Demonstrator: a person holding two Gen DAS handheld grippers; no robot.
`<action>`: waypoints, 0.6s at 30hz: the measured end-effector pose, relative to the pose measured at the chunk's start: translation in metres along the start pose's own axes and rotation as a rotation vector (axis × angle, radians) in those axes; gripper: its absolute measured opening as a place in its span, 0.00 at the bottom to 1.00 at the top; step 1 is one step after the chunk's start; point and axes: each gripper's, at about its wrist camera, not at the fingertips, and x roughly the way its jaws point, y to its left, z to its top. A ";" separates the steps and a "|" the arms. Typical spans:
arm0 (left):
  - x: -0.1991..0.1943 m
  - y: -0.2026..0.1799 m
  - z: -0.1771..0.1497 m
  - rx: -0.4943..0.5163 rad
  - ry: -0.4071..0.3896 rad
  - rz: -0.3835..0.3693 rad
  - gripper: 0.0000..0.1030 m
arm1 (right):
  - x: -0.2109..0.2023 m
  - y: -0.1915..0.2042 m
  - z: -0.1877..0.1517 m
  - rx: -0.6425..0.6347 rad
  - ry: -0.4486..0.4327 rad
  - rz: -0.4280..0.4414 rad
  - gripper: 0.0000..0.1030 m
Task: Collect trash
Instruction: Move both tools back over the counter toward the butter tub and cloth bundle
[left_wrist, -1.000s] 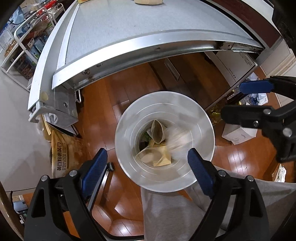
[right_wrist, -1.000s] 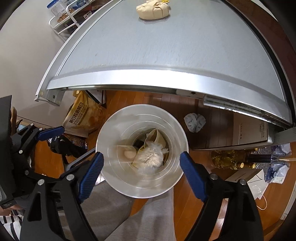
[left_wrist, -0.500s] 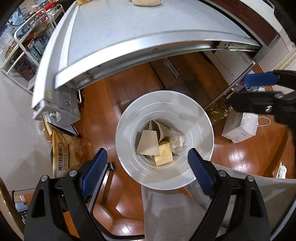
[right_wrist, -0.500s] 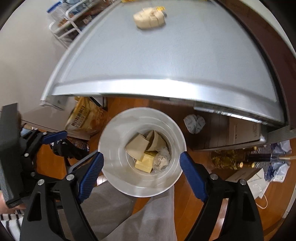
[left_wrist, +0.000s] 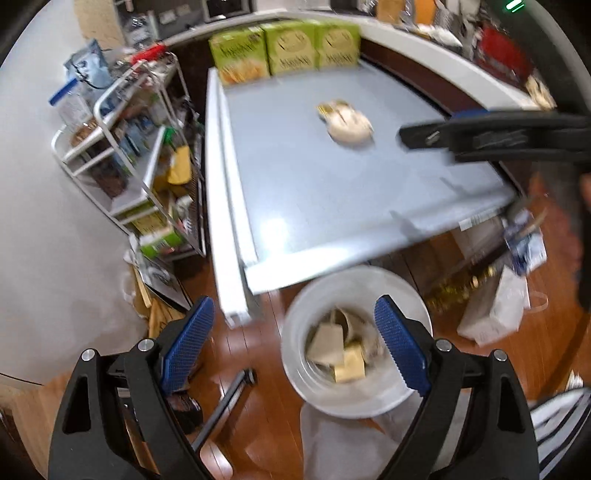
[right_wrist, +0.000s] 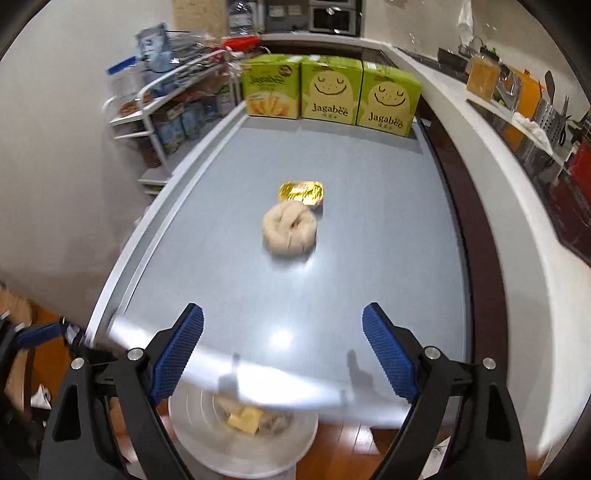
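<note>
Blue fingers of both grippers spread, empty, right gripper's opening.

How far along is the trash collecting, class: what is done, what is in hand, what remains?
Done: paper scraps lie in the white bin on the floor. In hand: nothing; the left claw is open and empty, the right claw is opening, also empty. Left: the beige wad and gold wrapper on the grey table.

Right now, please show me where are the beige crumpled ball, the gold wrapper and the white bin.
beige crumpled ball (right_wrist: 290, 229), right wrist view, middle of its top.
gold wrapper (right_wrist: 302, 192), right wrist view, centre of the foil.
white bin (left_wrist: 295, 325), left wrist view, left inner wall.
</note>
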 end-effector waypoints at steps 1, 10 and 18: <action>0.000 0.002 0.003 -0.006 -0.008 0.004 0.89 | 0.010 -0.003 0.008 0.010 0.008 0.005 0.83; 0.007 0.027 0.054 -0.088 -0.078 0.003 0.95 | 0.078 -0.012 0.050 0.061 0.103 0.015 0.51; 0.048 0.019 0.107 -0.058 -0.045 -0.025 0.95 | 0.075 -0.039 0.044 0.059 0.124 -0.027 0.42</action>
